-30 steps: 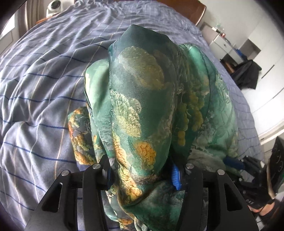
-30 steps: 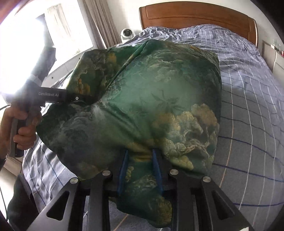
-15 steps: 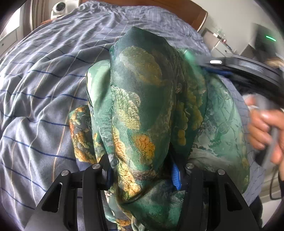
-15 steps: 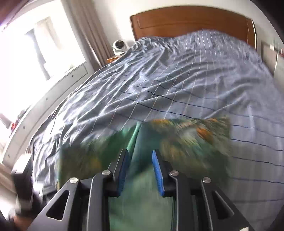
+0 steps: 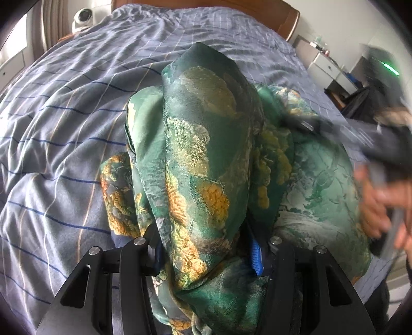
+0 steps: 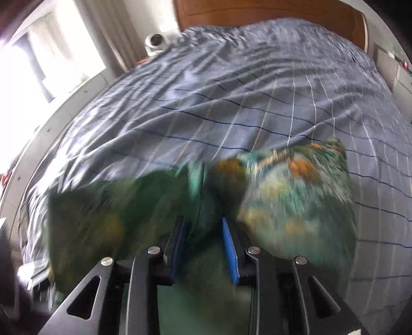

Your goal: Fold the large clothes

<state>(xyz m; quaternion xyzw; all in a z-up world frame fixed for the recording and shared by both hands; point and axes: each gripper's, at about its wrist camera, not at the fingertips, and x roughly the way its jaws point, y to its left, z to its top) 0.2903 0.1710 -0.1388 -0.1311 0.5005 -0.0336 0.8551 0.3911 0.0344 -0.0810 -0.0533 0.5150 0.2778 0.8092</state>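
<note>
**Left tongs hold the bunch high; right tongs work the edge low**

The left gripper (image 5: pixel 206 247) has its jaws spread fairly wide around a thick bunch of the green silky garment with gold and orange floral print (image 5: pixel 206 144), the blue pad (image 5: pixel 256 257) just showing under the cloth. The bunch rises from the jaws as a hump and runs away from the camera toward the wooden headboard (image 5: pixel 293 19), so its long axis here lies roughly along the bed. The rest of the cloth spills right and rests on the grey-blue quilt with thin dark and white stripes (image 5: pixel 64 123).

To fold well from here, keep the left hold steady and level, and let the other side draw the cloth taut before laying it down, so that no crease is trapped beneath.

The right gripper (image 6: pixel 203 244) has its jaws narrowly parted with green cloth lying between the blue pads. The picture is smeared, so whether they truly pinch it I cannot tell. In this view the garment (image 6: pixel 291 201) stretches crosswise, low over the quilt (image 6: pixel 231 98), near the bed's foot.
</note>
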